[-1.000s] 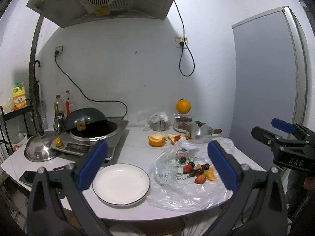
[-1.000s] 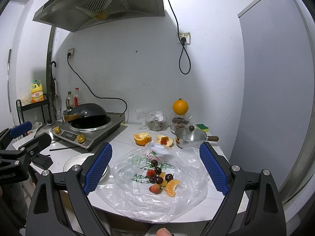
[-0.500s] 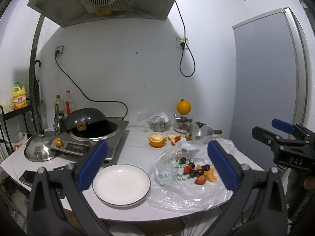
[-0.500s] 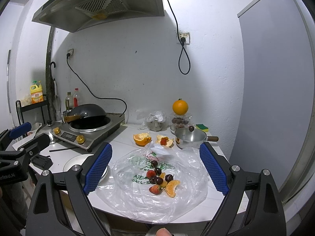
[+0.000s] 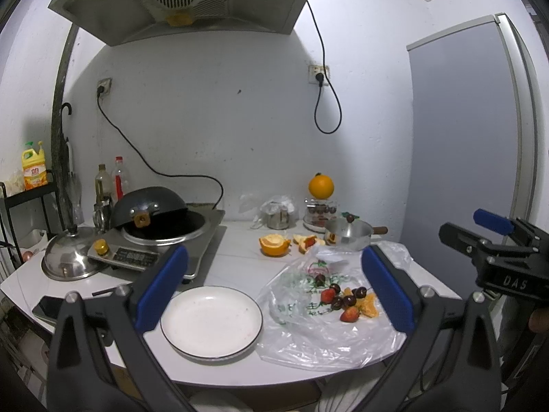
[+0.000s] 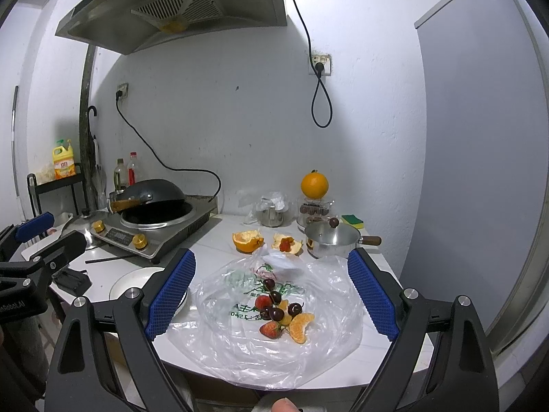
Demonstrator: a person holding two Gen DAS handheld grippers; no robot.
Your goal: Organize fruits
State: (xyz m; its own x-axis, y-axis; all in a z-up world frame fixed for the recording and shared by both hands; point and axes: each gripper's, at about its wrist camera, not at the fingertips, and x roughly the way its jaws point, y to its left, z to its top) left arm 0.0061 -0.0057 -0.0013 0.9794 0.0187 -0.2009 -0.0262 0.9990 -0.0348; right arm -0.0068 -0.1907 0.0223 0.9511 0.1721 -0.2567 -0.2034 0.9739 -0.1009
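A clear plastic bag lies flat on the white counter with strawberries, dark cherries and orange segments on it; the pile also shows in the left wrist view. An empty white plate sits left of the bag. My left gripper is open and empty, held back from the counter's front edge. My right gripper is open and empty, facing the fruit pile from in front of the counter.
Orange peel halves and a steel saucepan stand behind the bag. A whole orange sits on a jar at the back. An induction cooker with a wok, a steel lid and a phone fill the left side.
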